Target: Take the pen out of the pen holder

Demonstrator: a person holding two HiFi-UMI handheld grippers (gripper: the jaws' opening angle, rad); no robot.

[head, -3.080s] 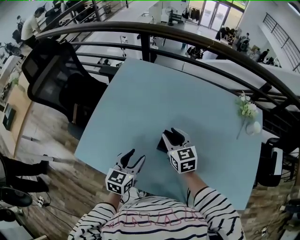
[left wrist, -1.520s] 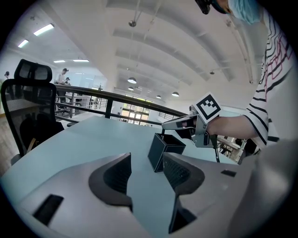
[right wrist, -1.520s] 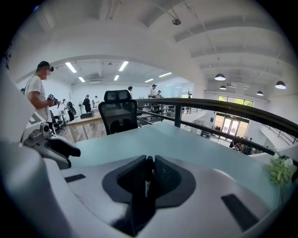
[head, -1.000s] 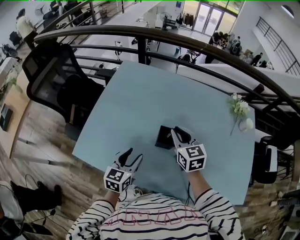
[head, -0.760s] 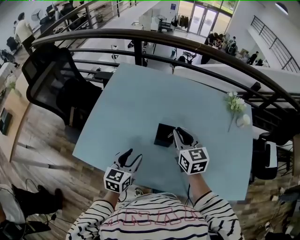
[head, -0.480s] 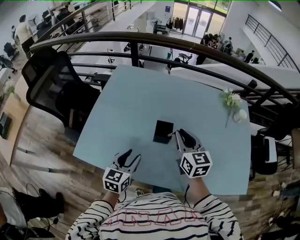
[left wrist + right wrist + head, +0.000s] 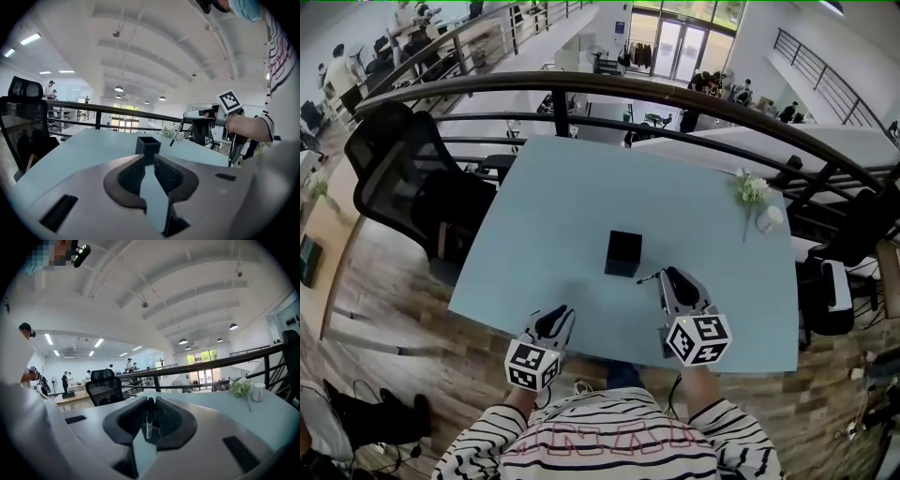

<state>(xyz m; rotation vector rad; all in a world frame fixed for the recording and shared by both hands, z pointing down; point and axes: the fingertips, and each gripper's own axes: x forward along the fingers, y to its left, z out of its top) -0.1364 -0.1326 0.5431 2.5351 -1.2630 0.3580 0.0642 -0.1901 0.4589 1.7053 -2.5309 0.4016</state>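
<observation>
The black square pen holder [image 7: 623,253] stands upright in the middle of the pale blue table [image 7: 562,187]; it also shows straight ahead in the left gripper view as the pen holder [image 7: 148,146]. My right gripper [image 7: 673,276] is lifted to the right of it and nearer me, shut on a thin dark pen [image 7: 649,277]. The pen [image 7: 149,420] stands upright between the pads, clear of the holder. My left gripper [image 7: 555,319] hovers near the table's front edge, its jaws closing with nothing between them.
A small white vase with flowers [image 7: 754,191] lies at the table's far right corner. A black mesh office chair [image 7: 403,178] stands off the left side. A dark curved railing [image 7: 675,89] runs behind the far edge.
My right gripper has drawn back from the holder toward me and to the right, carrying the pen out of it. The left gripper's jaws have narrowed.
</observation>
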